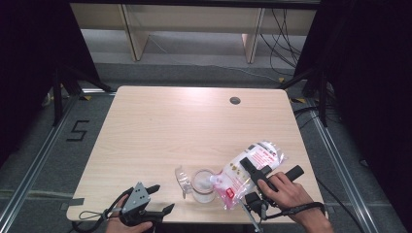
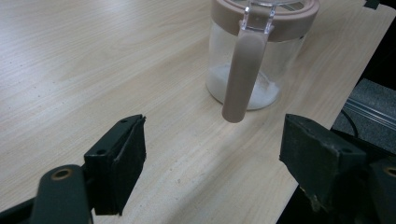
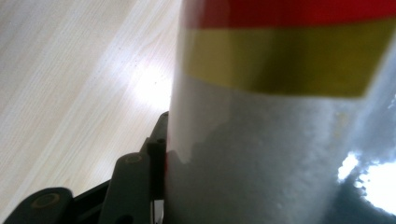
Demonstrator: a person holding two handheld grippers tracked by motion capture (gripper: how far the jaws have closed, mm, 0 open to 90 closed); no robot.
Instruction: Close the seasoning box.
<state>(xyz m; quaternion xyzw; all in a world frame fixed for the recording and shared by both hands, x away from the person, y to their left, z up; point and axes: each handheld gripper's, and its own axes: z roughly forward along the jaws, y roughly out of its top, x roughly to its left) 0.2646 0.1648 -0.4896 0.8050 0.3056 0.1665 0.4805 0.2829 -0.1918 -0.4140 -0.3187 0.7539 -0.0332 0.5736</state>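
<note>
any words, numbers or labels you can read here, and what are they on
"5": black tape mark on the grey floor left of the table.
Bag of white powder: red print and a small red label near its spout, too small and blurred to read.
Bag in the right gripper view: red and yellow bands, no legible text.
Jar: no text.

The table [image 1: 160,126] looks like pale wood-grain laminate, smooth with a soft sheen under the light. The jar [image 2: 254,60] is clear, glossy glass or plastic, I cannot tell which, with a matt brownish plastic lid [image 2: 299,21] and handle [image 2: 242,77]; the white powder [image 2: 266,93] in it looks grainy. The bag [image 1: 250,170] is thin, shiny, crinkled plastic film, and the left gripper [image 2: 212,158] has matt black plastic jaws.
</note>
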